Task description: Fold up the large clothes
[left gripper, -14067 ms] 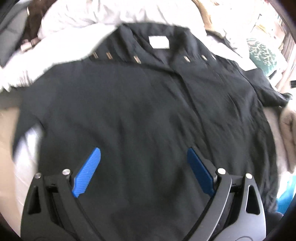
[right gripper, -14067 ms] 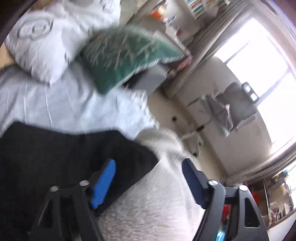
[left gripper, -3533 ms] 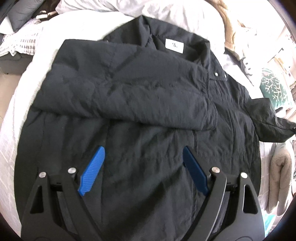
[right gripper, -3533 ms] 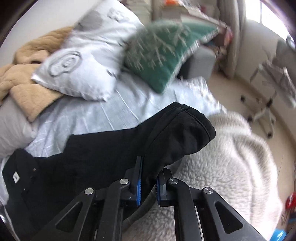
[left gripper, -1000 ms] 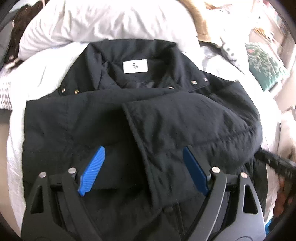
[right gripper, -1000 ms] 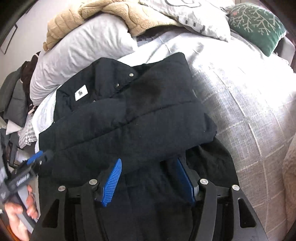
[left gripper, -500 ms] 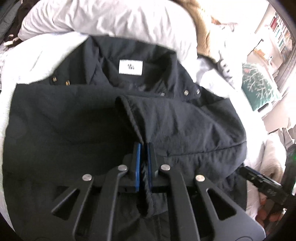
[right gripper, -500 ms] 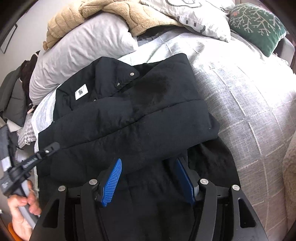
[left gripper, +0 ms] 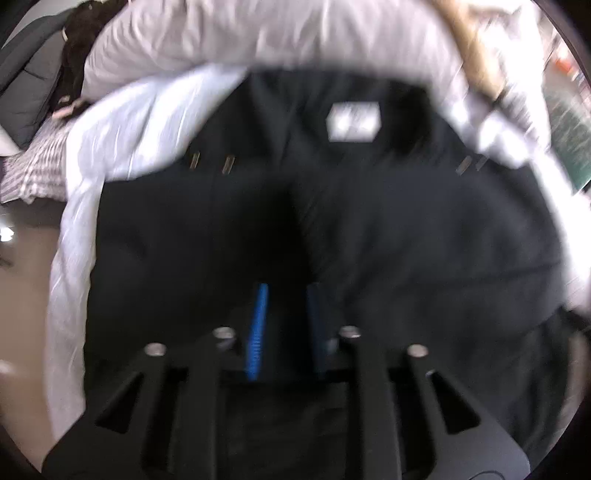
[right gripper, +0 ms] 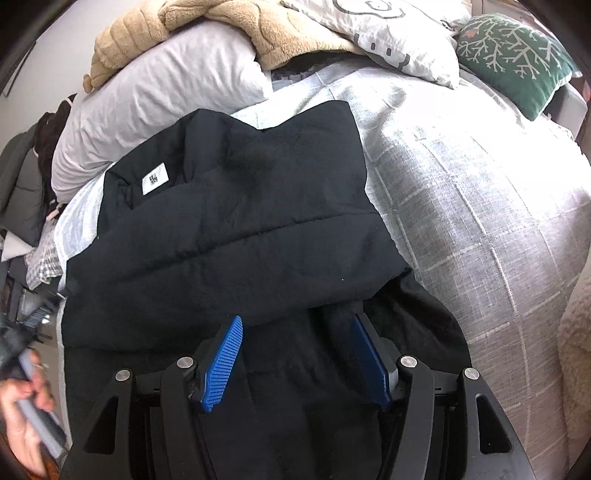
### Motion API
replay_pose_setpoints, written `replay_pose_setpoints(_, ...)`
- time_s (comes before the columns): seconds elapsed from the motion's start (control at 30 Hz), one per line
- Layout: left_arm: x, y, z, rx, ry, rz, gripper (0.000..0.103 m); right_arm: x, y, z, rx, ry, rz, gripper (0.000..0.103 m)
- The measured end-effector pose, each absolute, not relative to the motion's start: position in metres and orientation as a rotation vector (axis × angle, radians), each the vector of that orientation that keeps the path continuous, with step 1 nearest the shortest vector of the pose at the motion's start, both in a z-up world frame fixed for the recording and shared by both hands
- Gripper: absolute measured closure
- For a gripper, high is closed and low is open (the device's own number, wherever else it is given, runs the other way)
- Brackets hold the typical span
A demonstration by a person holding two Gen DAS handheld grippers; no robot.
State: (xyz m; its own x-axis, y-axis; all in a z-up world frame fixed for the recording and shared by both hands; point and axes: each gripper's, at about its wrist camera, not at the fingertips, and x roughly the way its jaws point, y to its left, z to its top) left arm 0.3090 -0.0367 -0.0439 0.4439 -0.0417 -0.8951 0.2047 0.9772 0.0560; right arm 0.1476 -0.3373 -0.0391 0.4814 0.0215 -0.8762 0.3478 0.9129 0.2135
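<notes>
The black jacket (right gripper: 236, 236) is lying flat on the bed (right gripper: 480, 206) with both sleeves folded across its chest and the white neck label (right gripper: 154, 180) showing near the pillows. The left tongs (left gripper: 284, 317) are almost closed with a narrow gap, though that view is too blurry to tell if they're pinching any fabric, while the right tongs (right gripper: 299, 354) hang wide open over the lower half, holding nothing. Around it: a grey checked bedspread, a white pillow (right gripper: 155, 99), a tan fleece blanket (right gripper: 229, 26), a green branch-print cushion (right gripper: 517, 55), and the left hand (right gripper: 22, 417) at the bed's edge.

Left hand-held gripper (left gripper: 284, 325) narrowly parted, right hand-held gripper (right gripper: 297, 363) spread wide
</notes>
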Motion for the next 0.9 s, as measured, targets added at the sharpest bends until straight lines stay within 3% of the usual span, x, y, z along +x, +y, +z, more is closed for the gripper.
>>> replay_pose_setpoints(0.13, 0.302, -0.023, -0.043, 0.091, 1.071, -0.151, 0.049, 0.149, -0.338, -0.041, 0.390, 1.063, -0.209, 0.039)
replay_pose_setpoints(0.4, 0.287, -0.038, 0.014, 0.033, 0.901, -0.232, 0.034, 0.153, -0.333, -0.040, 0.365, 1.061, -0.222, 0.039)
replay_pose_setpoints(0.9, 0.298, -0.102, 0.008, 0.094, 0.790, -0.433, 0.033, 0.133, -0.412, 0.003, 0.461, 0.871, -0.266, 0.042)
